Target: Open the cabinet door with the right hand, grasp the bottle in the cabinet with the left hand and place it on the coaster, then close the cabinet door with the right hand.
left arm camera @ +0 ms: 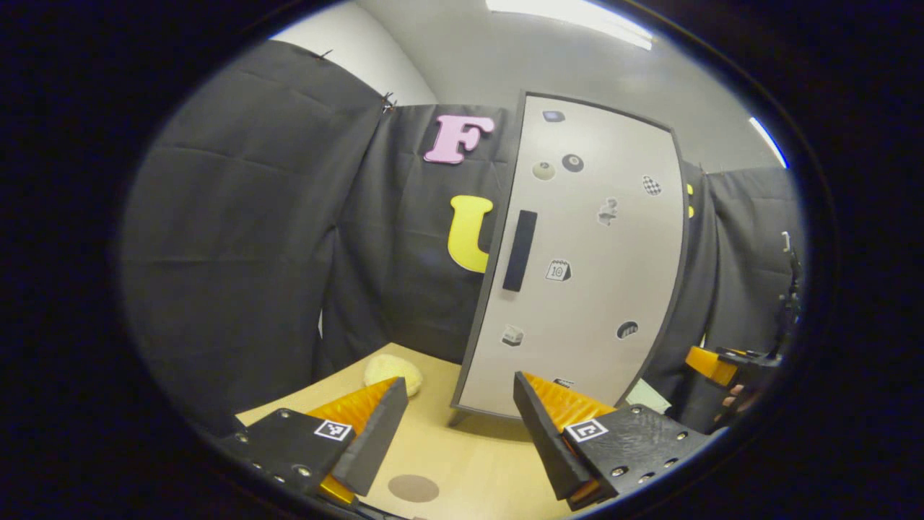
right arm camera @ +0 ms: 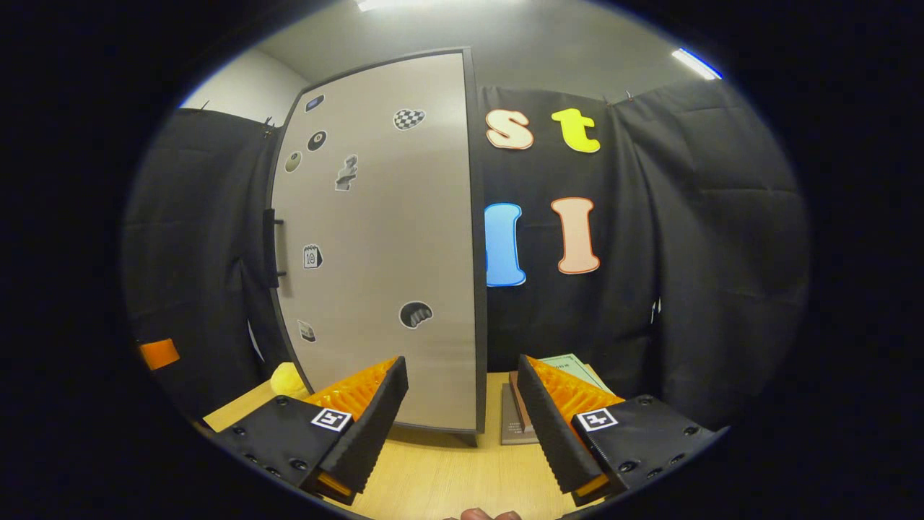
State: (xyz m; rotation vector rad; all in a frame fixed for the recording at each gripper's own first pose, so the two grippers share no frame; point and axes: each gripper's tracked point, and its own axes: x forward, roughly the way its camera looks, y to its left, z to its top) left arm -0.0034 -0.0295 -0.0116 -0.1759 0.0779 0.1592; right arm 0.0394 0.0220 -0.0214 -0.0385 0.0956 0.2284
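A tall grey cabinet (left arm camera: 592, 253) stands on the wooden table (left arm camera: 469, 462), its door shut, with a dark vertical handle (left arm camera: 520, 250) near its left edge and several stickers on it. A round brown coaster (left arm camera: 413, 488) lies on the table close in front of my left gripper (left arm camera: 462, 393), which is open and holds nothing. In the right gripper view the same cabinet (right arm camera: 382, 245) fills the left centre, its handle (right arm camera: 271, 248) on the far left edge. My right gripper (right arm camera: 462, 372) is open and apart from the door. The bottle is hidden.
A pale yellow fluffy thing (left arm camera: 393, 372) lies on the table left of the cabinet. Books (right arm camera: 516, 415) are stacked to the cabinet's right. The other gripper (left arm camera: 729, 365) and a hand show at the right edge of the left gripper view. Black cloth walls the booth.
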